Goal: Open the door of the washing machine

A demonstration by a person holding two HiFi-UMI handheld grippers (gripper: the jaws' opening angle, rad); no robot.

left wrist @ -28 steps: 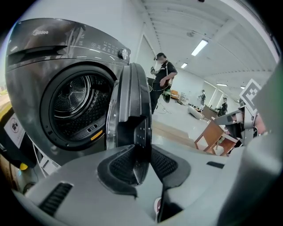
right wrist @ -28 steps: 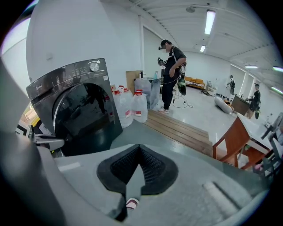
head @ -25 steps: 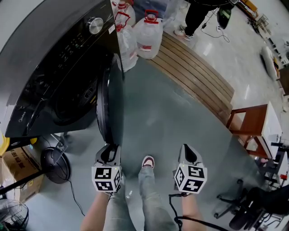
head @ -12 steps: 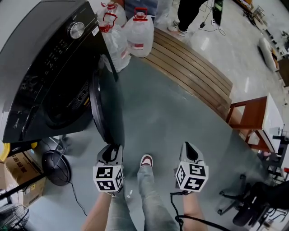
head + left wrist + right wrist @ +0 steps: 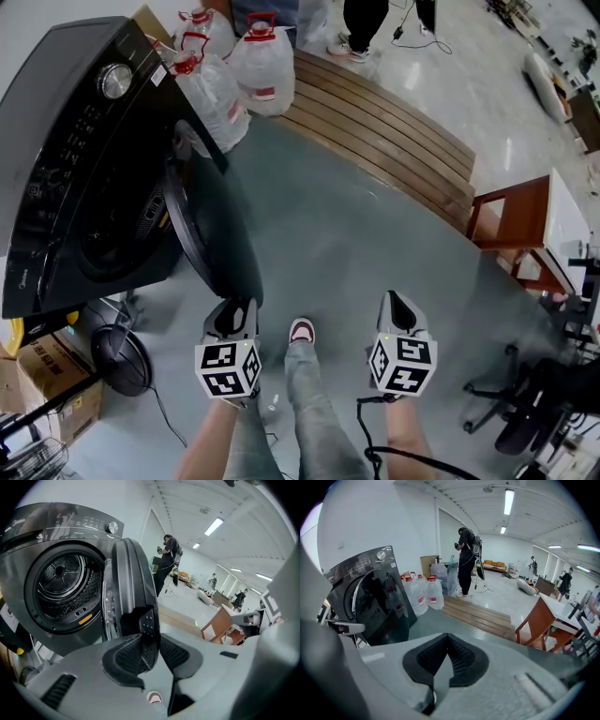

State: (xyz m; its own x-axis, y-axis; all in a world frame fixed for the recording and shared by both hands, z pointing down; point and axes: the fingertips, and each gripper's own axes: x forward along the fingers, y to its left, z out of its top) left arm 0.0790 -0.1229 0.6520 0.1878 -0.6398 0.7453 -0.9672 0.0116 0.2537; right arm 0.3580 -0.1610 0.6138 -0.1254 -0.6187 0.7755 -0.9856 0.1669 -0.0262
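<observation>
The round dark glass door point(image 5: 214, 234) is standing swung out from the black front-loading washing machine point(image 5: 66, 150). The left gripper point(image 5: 231, 317) is pinching the door's edge, its jaws having just been easing wider. The right gripper point(image 5: 394, 307) is hovering beside it, jaws pressed together on nothing.
</observation>
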